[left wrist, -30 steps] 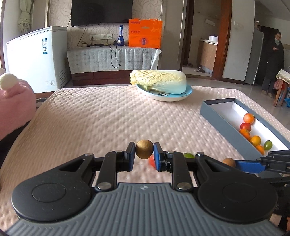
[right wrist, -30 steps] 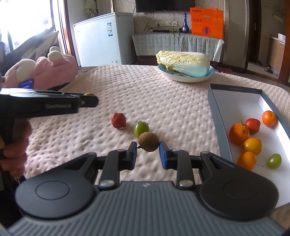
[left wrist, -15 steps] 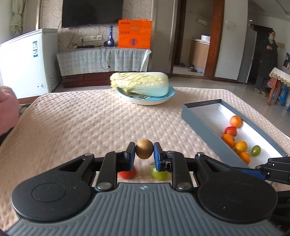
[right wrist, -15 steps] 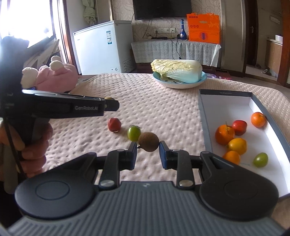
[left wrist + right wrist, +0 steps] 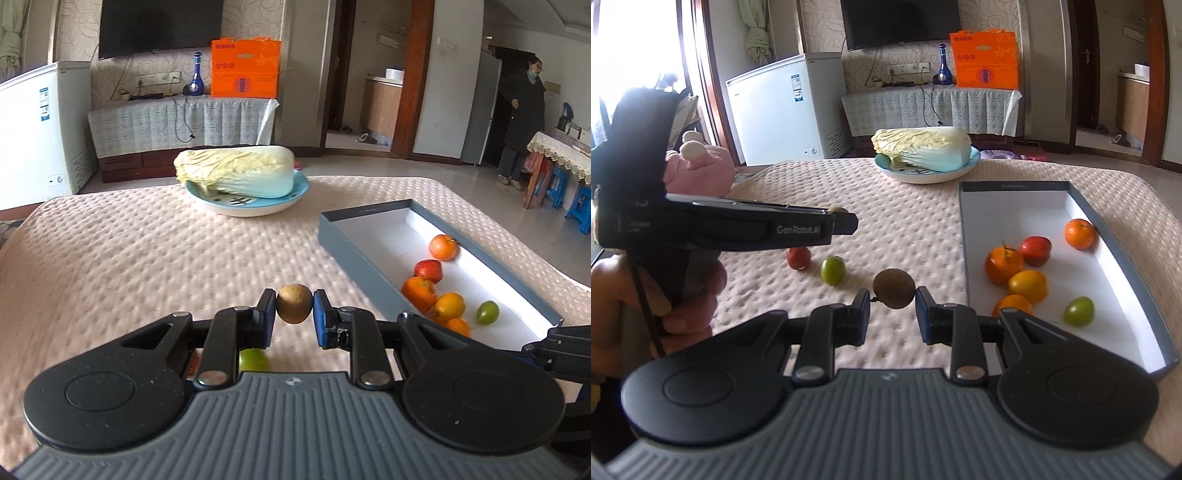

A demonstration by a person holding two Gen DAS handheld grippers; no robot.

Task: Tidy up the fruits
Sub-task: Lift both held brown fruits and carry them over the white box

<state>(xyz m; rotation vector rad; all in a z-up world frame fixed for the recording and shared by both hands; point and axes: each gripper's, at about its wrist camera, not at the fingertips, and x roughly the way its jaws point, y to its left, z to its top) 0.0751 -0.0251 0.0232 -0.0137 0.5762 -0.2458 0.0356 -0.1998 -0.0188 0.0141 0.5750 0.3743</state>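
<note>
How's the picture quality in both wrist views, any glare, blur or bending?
Left wrist view: evenly lit, the kiwi sharp, room edges bowed by the fisheye. Right wrist view: window at upper left blown out white, tablecloth slightly soft, doorframes curved.

We are in a home's living room. At twelve o'clock a wall-mounted television (image 5: 899,22) hangs above a cloth-draped cabinet (image 5: 923,107) bearing a blue bottle (image 5: 942,66) and an orange gift box (image 5: 986,61). A white chest freezer (image 5: 783,110) stands at eleven o'clock, beside a curtained window (image 5: 635,48). At two o'clock a doorway (image 5: 365,74) opens onto a kitchen counter (image 5: 382,103).
</note>
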